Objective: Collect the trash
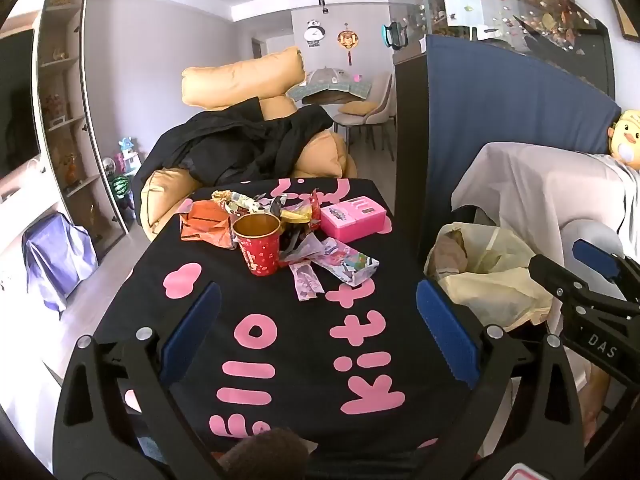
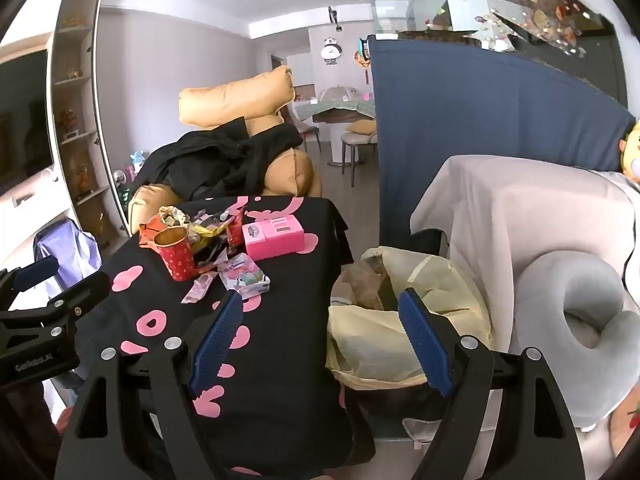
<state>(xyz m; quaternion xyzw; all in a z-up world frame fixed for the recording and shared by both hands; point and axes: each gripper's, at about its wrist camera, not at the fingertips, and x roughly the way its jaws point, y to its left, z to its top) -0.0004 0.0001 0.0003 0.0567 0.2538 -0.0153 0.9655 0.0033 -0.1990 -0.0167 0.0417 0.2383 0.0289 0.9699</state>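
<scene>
A heap of crumpled wrappers (image 1: 256,216) (image 2: 200,228) lies at the far end of a table under a black cloth with pink letters (image 1: 280,340) (image 2: 280,280). A red paper cup (image 1: 258,246) (image 2: 176,254) stands upright in front of the heap. A pale printed wrapper (image 1: 344,262) (image 2: 244,276) and a small pink one (image 1: 306,284) lie nearest me. A bin lined with a yellowish bag (image 1: 488,276) (image 2: 400,320) stands right of the table. My left gripper (image 1: 316,320) hovers open over the cloth, short of the trash. My right gripper (image 2: 320,328) hangs open, with nothing in it, over the table edge and the bin.
A pink box (image 1: 354,216) (image 2: 274,234) sits beside the wrappers. Behind the table is a tan sofa chair with black clothing (image 1: 248,148). A blue partition (image 1: 500,112), a cloth-covered seat (image 2: 520,220) and a grey neck pillow (image 2: 580,312) stand to the right.
</scene>
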